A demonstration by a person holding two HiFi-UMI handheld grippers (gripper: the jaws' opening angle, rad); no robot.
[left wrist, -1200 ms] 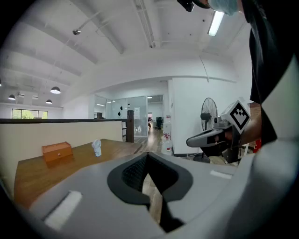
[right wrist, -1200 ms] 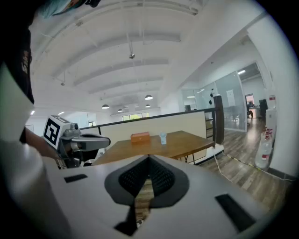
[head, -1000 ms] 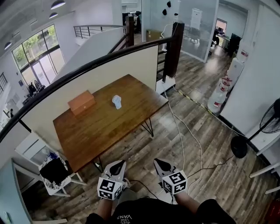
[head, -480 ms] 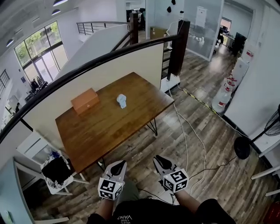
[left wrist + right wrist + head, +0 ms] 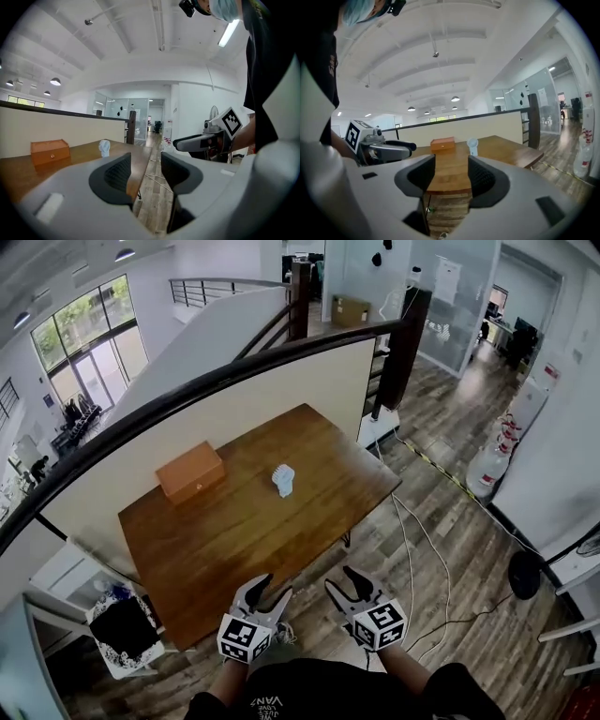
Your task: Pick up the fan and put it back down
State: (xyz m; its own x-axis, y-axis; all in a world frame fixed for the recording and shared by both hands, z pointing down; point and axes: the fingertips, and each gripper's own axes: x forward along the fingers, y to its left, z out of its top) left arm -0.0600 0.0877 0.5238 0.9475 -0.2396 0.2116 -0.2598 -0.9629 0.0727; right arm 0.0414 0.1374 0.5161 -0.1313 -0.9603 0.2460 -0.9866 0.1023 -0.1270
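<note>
The small white fan [image 5: 283,480] stands upright mid-desk [image 5: 234,540], near an orange-brown wooden box [image 5: 190,472]. The left claw [image 5: 273,587] and right claw [image 5: 339,579] are by the desk's near edge, well apart from the fan. Their jaws are opening, with nothing between them. The print on the person's shirt [image 5: 267,703] seems to read "VANS".

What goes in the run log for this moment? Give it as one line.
phase: pre-grasp | fan: standing on table, untouched | left gripper: fingers opening, empty | right gripper: fingers opening, empty
</note>
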